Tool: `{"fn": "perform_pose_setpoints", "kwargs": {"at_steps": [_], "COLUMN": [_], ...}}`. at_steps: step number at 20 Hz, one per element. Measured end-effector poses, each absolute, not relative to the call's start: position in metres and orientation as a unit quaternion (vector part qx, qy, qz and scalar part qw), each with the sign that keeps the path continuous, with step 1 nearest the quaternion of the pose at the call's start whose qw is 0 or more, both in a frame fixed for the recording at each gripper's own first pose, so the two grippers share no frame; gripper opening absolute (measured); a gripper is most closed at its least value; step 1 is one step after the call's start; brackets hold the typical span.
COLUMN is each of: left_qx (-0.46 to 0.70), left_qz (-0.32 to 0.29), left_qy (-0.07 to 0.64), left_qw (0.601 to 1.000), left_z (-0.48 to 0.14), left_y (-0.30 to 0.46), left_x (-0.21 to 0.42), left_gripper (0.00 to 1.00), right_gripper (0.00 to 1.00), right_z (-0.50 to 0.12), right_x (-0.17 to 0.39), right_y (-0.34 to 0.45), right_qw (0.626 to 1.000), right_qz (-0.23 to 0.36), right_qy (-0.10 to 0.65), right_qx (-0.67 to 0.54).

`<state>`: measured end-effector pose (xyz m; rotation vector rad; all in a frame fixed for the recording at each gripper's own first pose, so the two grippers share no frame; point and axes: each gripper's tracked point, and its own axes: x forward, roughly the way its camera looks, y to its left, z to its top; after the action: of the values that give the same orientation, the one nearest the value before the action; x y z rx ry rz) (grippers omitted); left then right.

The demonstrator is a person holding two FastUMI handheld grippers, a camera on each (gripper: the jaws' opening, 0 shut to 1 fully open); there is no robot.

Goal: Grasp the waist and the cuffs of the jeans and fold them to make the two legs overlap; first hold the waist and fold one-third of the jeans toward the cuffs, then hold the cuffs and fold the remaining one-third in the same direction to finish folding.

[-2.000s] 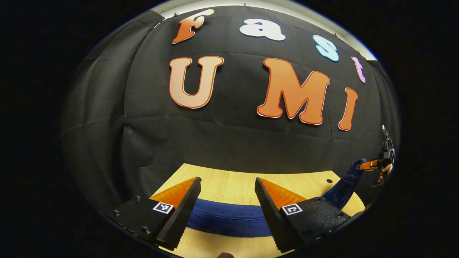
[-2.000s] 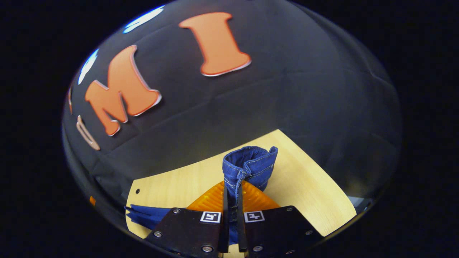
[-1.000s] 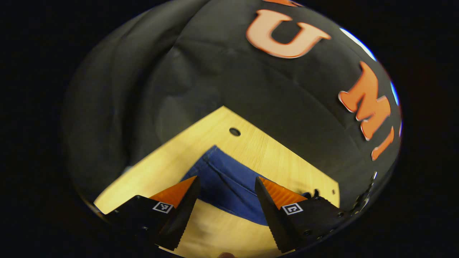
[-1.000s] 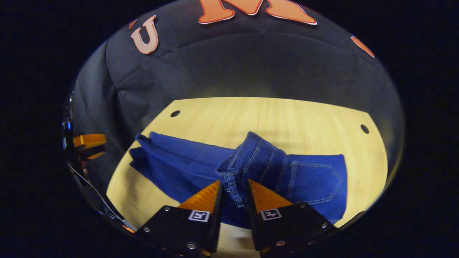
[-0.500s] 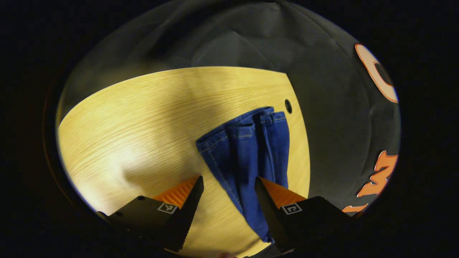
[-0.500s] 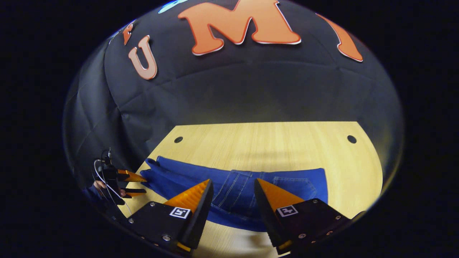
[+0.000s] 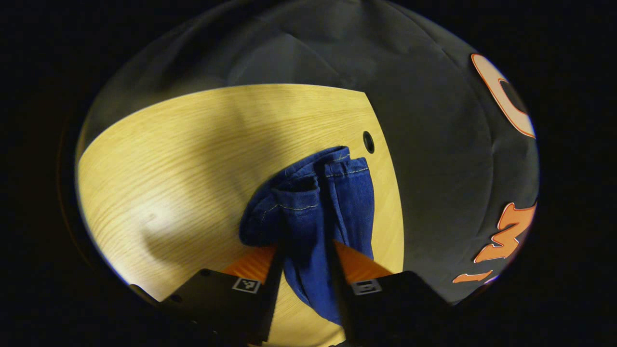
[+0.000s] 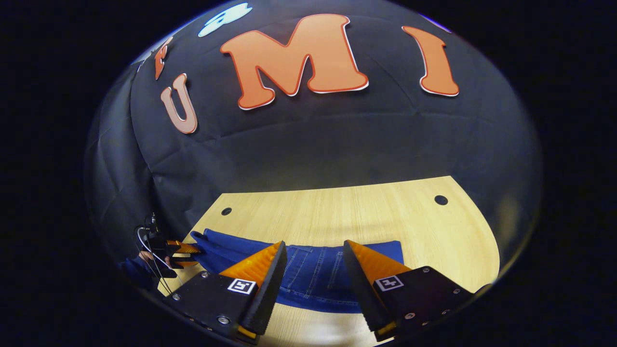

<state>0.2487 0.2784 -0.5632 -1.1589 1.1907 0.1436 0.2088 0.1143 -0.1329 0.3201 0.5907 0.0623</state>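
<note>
Blue jeans (image 8: 313, 277) lie across the near part of the wooden table (image 8: 366, 212), with the waist end folded over the legs. My right gripper (image 8: 314, 246) hovers open above that folded part, with nothing between its fingers. In the left gripper view the stacked cuffs (image 7: 328, 188) bunch up just beyond my left gripper (image 7: 303, 258), which is shut on the legs right behind them. Far off in the right gripper view, the left gripper (image 8: 179, 254) and the hand holding it sit at the cuff end of the jeans.
Light wood tabletop (image 7: 168, 164) stretches to the left of the cuffs. A small round hole (image 7: 368, 142) lies near the cuffs by the table's edge; two more holes (image 8: 440, 199) (image 8: 226, 211) mark the far corners. The black cloth wall (image 8: 337, 144) stands behind the table.
My left gripper closed on the jeans at the cuffs, which now bunch up. My right gripper, which let go of the waist earlier, has pulled back and stays open.
</note>
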Motion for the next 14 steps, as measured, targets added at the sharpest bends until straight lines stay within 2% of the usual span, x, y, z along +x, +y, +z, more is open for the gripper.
{"fn": "perform_pose_setpoints", "kwargs": {"at_steps": [2,3,4,9,14], "left_qx": [-0.532,-0.516,-0.499,-0.424,-0.361], "left_qz": [0.072,0.064,0.059,-0.001,-0.062], "left_qy": [0.498,0.498,0.489,0.405,0.355], "left_qw": [0.681,0.694,0.713,0.81,0.86], "left_z": [-0.564,-0.562,-0.56,-0.47,-0.38], "left_y": [0.276,0.274,0.273,0.254,0.21], "left_x": [0.26,0.254,0.257,0.277,0.284], "left_gripper": [0.07,0.11,0.05,0.05,0.05], "right_gripper": [0.76,0.76,0.76,0.75,0.75], "right_z": [-0.136,-0.136,-0.134,-0.12,-0.105], "right_x": [0.201,0.197,0.194,0.189,0.192], "right_y": [0.104,0.095,0.09,0.05,0.028], "right_qw": [0.943,0.944,0.944,0.952,0.958], "right_qz": [0.021,0.014,0.012,0.0,0.01], "right_qy": [0.296,0.296,0.292,0.27,0.242], "right_qx": [0.149,0.147,0.15,0.141,0.153]}}
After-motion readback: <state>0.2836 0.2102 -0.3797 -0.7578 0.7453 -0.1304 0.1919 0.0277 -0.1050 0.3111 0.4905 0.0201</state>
